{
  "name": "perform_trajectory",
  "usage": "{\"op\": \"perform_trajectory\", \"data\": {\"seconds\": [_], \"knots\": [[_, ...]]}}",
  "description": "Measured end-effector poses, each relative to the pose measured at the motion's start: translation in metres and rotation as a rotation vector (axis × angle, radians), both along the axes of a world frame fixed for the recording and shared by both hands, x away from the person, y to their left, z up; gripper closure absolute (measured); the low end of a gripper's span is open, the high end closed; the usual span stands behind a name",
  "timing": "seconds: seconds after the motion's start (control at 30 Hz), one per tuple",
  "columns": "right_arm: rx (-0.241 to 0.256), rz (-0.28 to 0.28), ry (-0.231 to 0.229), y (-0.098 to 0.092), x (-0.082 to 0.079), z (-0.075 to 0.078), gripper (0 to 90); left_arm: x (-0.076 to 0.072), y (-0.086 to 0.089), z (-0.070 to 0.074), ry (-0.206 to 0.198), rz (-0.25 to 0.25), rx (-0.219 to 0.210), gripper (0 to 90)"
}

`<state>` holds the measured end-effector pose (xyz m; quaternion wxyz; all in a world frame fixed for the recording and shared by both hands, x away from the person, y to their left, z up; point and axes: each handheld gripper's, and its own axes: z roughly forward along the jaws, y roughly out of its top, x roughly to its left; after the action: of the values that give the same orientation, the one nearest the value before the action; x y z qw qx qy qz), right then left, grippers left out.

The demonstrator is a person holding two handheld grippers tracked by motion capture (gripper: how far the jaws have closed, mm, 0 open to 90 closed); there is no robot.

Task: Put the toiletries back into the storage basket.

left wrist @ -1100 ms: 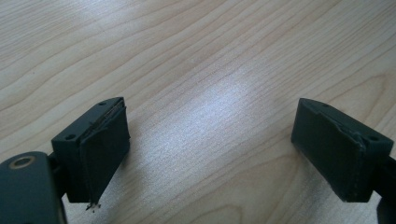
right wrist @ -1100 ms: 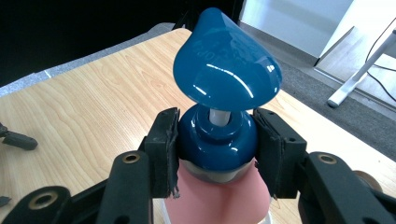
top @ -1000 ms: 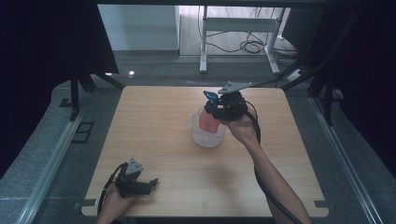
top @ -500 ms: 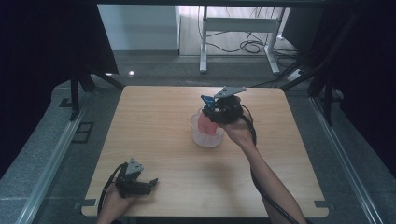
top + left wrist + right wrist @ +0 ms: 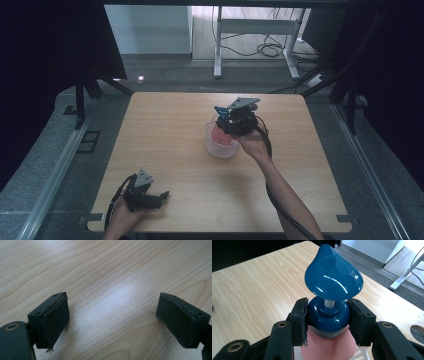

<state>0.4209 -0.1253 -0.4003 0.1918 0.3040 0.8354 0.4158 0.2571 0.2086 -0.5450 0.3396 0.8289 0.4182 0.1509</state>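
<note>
A pink pump bottle with a blue drop-shaped pump head stands in a white mesh basket near the table's middle. My right gripper is shut on the bottle's blue collar, one jaw on each side. In the high view the right gripper sits over the basket with the bottle under it. My left gripper rests near the table's front left edge, jaws wide apart over bare wood, holding nothing.
The wooden table has bare room left of the basket and along the front. A white desk frame with cables stands on the floor beyond the far edge. Dark curtains hang on both sides.
The right gripper with the bottle has shifted slightly left and down over the basket. The left gripper has stayed where it was.
</note>
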Motion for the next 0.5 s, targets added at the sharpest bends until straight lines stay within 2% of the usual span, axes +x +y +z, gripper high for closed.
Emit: {"op": "perform_trajectory", "data": {"seconds": [0.5], "knots": [[-0.011, 0.004, 0.019, 0.002, 0.003, -0.02, 53.1, 0.0, 0.0, 0.0, -0.002, -0.003, 0.001, 11.2]]}}
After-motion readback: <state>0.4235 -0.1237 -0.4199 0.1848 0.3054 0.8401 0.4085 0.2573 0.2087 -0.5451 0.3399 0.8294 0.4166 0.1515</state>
